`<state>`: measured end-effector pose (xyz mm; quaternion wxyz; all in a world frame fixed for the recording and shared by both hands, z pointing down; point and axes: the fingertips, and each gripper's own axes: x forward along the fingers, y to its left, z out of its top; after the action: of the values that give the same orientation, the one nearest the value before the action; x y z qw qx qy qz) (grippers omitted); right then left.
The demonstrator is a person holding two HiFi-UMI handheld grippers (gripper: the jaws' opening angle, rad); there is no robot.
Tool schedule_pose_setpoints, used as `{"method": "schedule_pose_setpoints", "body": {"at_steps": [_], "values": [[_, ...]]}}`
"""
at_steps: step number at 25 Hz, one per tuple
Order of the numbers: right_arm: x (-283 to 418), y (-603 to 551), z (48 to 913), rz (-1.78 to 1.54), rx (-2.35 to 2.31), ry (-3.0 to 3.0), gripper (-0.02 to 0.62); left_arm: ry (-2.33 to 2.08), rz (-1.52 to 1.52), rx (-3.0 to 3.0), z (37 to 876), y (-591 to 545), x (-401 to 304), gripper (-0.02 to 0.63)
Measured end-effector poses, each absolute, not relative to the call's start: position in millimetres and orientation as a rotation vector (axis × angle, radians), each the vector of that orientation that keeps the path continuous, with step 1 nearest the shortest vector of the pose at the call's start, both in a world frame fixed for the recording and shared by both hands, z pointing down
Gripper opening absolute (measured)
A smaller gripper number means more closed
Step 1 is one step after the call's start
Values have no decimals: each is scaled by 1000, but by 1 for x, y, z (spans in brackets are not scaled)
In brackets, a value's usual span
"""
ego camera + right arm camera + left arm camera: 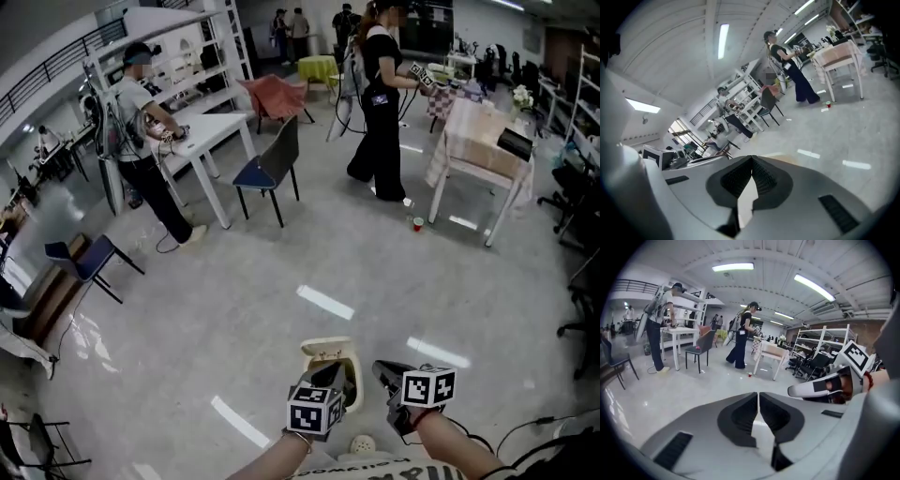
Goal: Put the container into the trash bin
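head view: at the lower middle of the frame the trash bin (349, 349) stands on the grey floor with its pale lid tipped up. the left gripper (332, 377) is just in front of it and the right gripper (383, 371) beside it to the right. no container shows outside the bin. a small pale round thing (363, 443) at the bottom edge is too cut off to name, so the container is probably already inside.

left gripper view: the jaws are clenched to a thin slit with nothing between them, only floor beyond.

right gripper view: the jaws are closed tip to tip and empty, aimed across the floor.

judging from the task, such a container is likely light and thin-walled. it would be easy to crush or let slip, so it is best pinched at the rim or a side wall.
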<state>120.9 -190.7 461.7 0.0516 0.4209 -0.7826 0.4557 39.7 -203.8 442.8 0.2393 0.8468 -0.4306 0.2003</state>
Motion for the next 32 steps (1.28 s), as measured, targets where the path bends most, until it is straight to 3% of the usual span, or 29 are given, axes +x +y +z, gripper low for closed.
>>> {"method": "schedule_pose_setpoints", "body": {"at_steps": [8, 17, 32], "values": [[93, -203, 351, 921, 1352, -2643, 3, -1163, 420, 2474, 363, -203, 10, 26], [55, -195, 295, 808, 1556, -2692, 2, -1124, 274, 2526, 311, -192, -64, 18], [20, -127, 275, 716, 1820, -2559, 2, -927, 194, 2628, 280, -152, -99, 8]]}}
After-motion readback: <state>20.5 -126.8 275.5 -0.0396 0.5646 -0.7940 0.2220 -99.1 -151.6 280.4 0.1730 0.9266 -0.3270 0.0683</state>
